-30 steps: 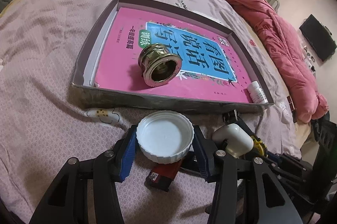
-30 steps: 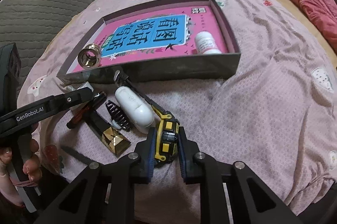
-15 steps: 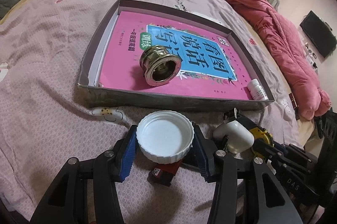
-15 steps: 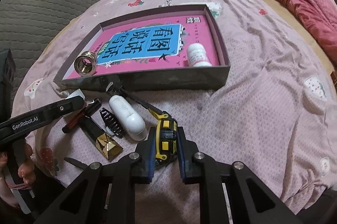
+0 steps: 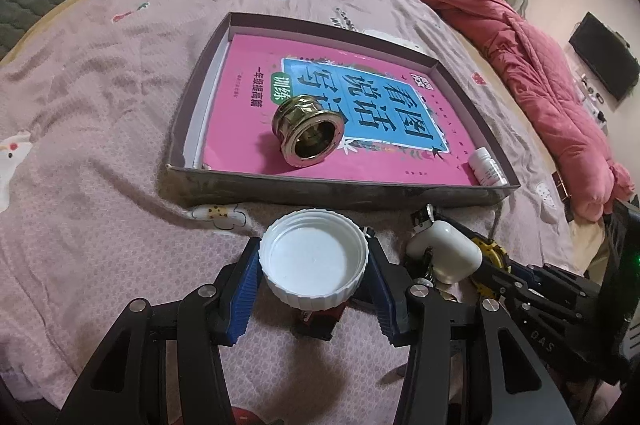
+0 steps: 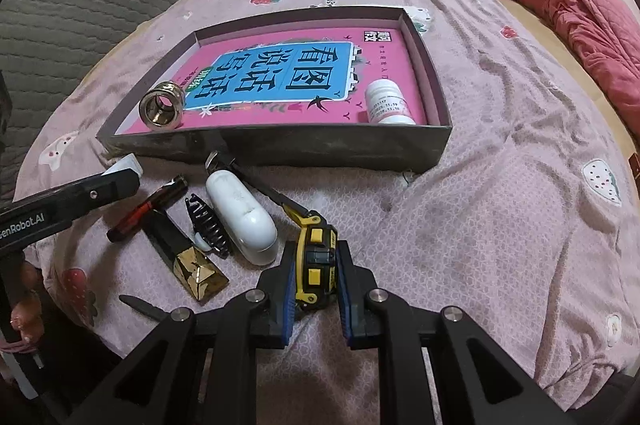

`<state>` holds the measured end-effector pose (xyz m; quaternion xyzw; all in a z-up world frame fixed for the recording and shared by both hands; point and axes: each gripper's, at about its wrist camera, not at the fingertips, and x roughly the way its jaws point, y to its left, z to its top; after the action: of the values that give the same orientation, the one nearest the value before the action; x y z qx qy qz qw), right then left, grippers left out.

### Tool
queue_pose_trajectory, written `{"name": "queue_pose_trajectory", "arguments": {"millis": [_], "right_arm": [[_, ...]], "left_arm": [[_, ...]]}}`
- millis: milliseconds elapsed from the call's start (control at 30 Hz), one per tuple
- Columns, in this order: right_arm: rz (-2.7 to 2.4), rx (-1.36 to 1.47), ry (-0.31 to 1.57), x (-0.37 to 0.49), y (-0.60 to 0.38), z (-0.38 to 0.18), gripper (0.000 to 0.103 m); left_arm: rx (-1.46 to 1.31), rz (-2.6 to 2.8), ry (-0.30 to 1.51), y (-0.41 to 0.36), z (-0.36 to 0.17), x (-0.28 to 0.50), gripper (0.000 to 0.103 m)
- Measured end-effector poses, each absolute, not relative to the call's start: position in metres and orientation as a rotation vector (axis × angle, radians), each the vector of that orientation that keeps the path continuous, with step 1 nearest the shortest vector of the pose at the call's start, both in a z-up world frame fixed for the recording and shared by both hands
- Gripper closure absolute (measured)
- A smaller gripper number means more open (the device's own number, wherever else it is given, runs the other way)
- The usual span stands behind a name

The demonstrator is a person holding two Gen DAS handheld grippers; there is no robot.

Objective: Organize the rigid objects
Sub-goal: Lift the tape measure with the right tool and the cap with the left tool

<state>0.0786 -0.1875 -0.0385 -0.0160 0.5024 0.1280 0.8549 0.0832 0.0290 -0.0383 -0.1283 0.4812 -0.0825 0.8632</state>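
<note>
- Tape measure (image 6: 316,257), yellow and black, is clamped between the pads of my right claw (image 6: 316,277). It sits low over the pink bedspread (image 6: 500,225), its long side running away from me toward the box (image 6: 280,147).
- White cap (image 5: 314,261), hollow side up, is pinched across its rim by my left claw (image 5: 314,265). It hangs just short of the box's near wall.
- The box lies straight ahead of both claws. From the left one, the near wall is just beyond the cap. From the right one it is farther off, with loose things in between, so I judge my left hand the nearer one to drop its load.
- Inside the box, a pink book (image 5: 256,129) covers the floor. A brass fitting (image 5: 308,131) lies on its side on the book near the front left. A small white bottle (image 6: 388,103) lies in the front right corner.
- Outside, against the near wall, lie a white oval case (image 6: 242,213), a black hair clip (image 6: 208,221), a black-and-gold tube (image 6: 188,257) and a red-and-black pen (image 6: 148,207).
- Both loads need to clear the wall before I let go, I reckon.
</note>
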Motion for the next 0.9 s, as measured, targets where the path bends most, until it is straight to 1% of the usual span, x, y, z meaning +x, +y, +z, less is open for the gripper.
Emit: {"name": "queue_pose_trajectory", "arguments": {"millis": [333,733,900], "right_arm": [[0.268,-0.027,1.069,0.084,-0.190,-0.046,0.086],[0.282,-0.021,0.957,0.073,-0.195,-0.018,0.086],[0.306,-0.013,0.943,0.069,-0.194,-0.014,0.086]], "left_arm": [[-0.260,-0.167,0.999,0.030,-0.032,0.078,0.051],[-0.237,-0.170,0.981,0.025,-0.021,0.065,0.051],[-0.234,-0.169,0.975,0.024,-0.015,0.060,0.051]]}}
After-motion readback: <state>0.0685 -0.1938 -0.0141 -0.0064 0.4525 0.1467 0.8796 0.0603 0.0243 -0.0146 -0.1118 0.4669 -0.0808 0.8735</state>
